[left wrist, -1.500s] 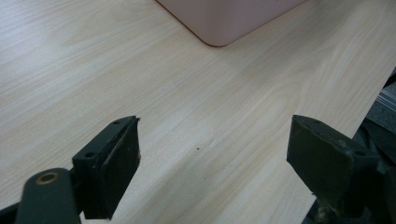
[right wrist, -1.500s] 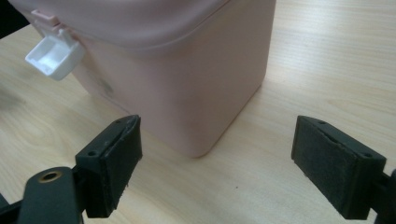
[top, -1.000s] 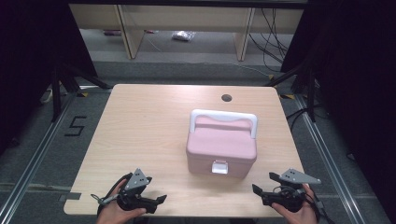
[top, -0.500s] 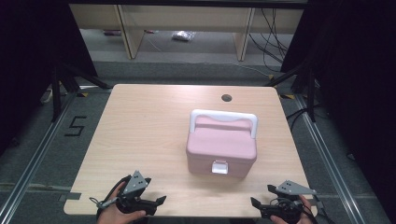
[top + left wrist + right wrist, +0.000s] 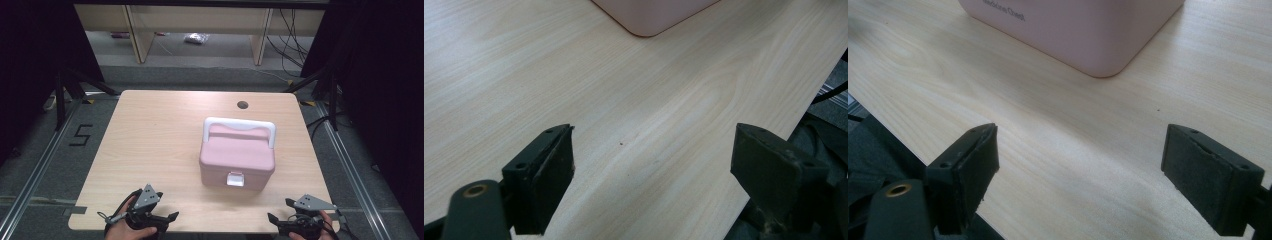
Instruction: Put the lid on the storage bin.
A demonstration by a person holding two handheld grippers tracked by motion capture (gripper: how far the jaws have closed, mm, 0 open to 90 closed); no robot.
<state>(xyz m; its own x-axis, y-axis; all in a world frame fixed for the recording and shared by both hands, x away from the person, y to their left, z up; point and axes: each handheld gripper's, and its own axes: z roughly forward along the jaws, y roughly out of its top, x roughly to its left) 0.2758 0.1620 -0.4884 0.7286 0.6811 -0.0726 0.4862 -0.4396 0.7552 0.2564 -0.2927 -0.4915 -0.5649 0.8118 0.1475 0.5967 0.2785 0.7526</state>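
At the left of the high view, the left gripper (image 5: 167, 218) is held by a hand (image 5: 125, 231) at the near edge of the wooden table (image 5: 150, 135), with its grey three-cornered plate on top. In the left gripper view its jaws are seen spread wide apart over bare wood, with nothing between them; the table's near edge runs down the right of that view, with dark floor beyond it. A rounded bottom corner of the pink box (image 5: 651, 15) is caught at the top of that view, well apart from the jaws.

Right of the table's centre in the high view, the pink box (image 5: 237, 157) is seen whole: it stands upright with its lid down, a white handle (image 5: 240, 125) lies across the rear of the lid, and a white latch (image 5: 235, 179) is set in the front face. Beyond it, a round cable hole (image 5: 242, 105) is seen near the far edge of the table.

At the right of the high view, the right gripper (image 5: 272, 220) is held low at the near edge, close to the table's right corner. In the right gripper view its jaws are likewise spread wide and empty above the wood. In that view, small dark lettering is seen on the box's side wall, too small to be read.
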